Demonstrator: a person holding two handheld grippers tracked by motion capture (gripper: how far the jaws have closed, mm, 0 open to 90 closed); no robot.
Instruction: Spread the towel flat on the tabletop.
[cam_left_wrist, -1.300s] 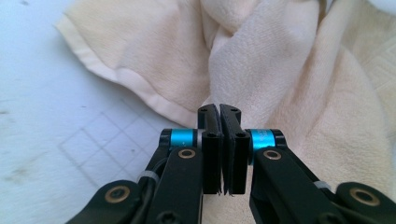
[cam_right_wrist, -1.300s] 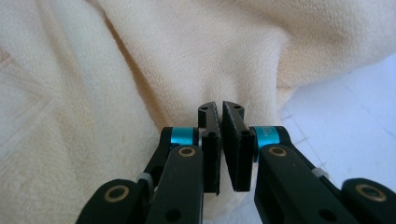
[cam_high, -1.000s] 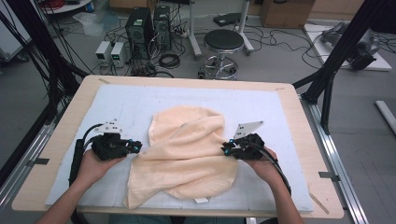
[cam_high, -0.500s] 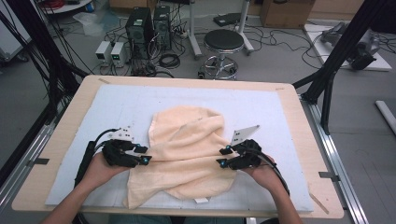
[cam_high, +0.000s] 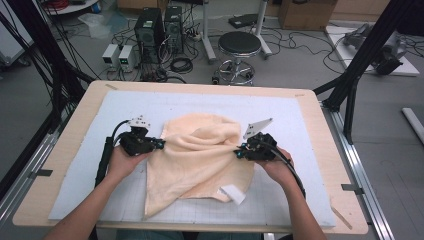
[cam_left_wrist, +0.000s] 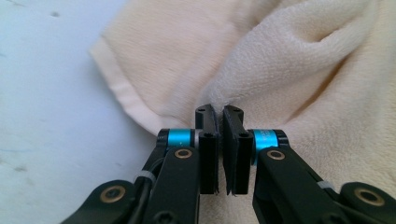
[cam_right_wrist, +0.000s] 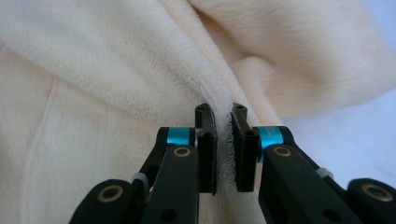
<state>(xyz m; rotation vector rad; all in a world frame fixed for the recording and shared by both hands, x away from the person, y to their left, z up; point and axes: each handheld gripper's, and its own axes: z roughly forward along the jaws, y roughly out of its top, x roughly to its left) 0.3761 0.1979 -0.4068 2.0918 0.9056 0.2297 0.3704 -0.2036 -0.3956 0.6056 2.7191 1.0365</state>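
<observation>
Now both grippers are clamping the cream towel (cam_high: 200, 155) lying rumpled at mid-frame on the table (cam_high: 310, 130), the left gripper (cam_high: 159, 144) and right gripper (cam_high: 239, 152) having just closed on opposite edges (presumably to lift and spread it).

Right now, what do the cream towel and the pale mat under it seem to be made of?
The cream towel looks like soft fleece or terry cloth: fuzzy matte pile, deep folds, a stitched hem and a white label. The pale mat seems a thin foam or felt sheet, matte, with a faint grid; which one is unclear. It lies on a light wooden table.
</observation>
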